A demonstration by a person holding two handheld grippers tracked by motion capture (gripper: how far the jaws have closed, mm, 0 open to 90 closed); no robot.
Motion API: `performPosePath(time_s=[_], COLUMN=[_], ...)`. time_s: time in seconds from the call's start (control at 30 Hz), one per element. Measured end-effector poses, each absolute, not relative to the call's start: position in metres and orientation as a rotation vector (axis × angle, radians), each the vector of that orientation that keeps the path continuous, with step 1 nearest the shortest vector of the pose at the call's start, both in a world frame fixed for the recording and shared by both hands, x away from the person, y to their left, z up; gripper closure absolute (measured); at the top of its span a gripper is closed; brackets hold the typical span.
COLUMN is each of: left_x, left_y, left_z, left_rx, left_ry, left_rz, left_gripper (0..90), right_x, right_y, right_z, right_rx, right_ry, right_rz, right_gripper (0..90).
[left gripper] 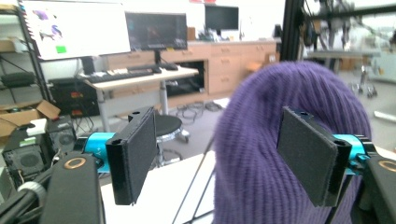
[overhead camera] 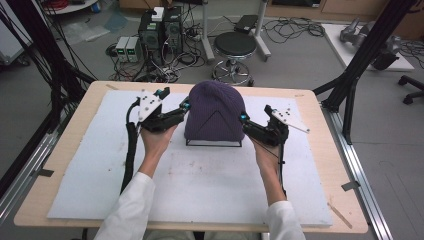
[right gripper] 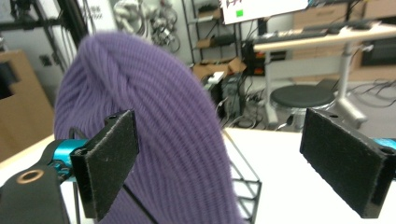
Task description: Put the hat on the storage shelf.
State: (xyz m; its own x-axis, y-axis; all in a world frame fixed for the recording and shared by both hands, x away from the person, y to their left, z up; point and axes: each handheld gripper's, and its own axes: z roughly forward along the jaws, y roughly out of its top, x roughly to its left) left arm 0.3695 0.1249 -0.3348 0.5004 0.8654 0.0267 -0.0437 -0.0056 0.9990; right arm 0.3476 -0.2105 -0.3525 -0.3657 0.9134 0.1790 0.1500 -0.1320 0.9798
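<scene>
One purple knit beanie [overhead camera: 215, 112], draped over a black wire stand [overhead camera: 214, 143] near the tabletop's [overhead camera: 320, 165] far edge, centred. Likely soft, light, stretchy; best pinched at the lower cuff. Left tool [overhead camera: 186, 106] and right tool [overhead camera: 243, 119] flank it, both released.

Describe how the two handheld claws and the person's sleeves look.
The left claw and the right claw have black bodies, bright blue fittings behind flat, black, rough-faced rectangular pads, and a pale three-cornered plate with dark dots on top. A black cable trails from the left one. The sleeves are white.
</scene>
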Motion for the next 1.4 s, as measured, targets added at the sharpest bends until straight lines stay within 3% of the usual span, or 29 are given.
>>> performPosePath(time_s=[0.3, 0.53, 1.0, 1.4], left_x=[0.351, 0.333, 0.299, 0.269], left_y=[0.17, 0.211, 0.28, 0.314], left_z=[-0.324, -0.318, -0.326, -0.35], left_rx=[1.207, 1.157, 1.141, 1.125], left_ry=[0.826, 0.819, 0.851, 0.871], left_rz=[0.896, 0.889, 0.969, 1.053], left_gripper=[27.2, 24.0, 18.6, 18.0], right_x=[0.308, 0.278, 0.244, 0.226], right_y=[-0.227, -0.266, -0.311, -0.316], right_z=[-0.338, -0.335, -0.349, -0.365], right_rx=[1.162, 1.169, 1.206, 1.185], right_ry=[1.277, 1.212, 1.141, 1.131], right_rz=[1.425, 1.469, 1.43, 1.414], right_gripper=[10.0, 10.0, 10.0, 10.0])
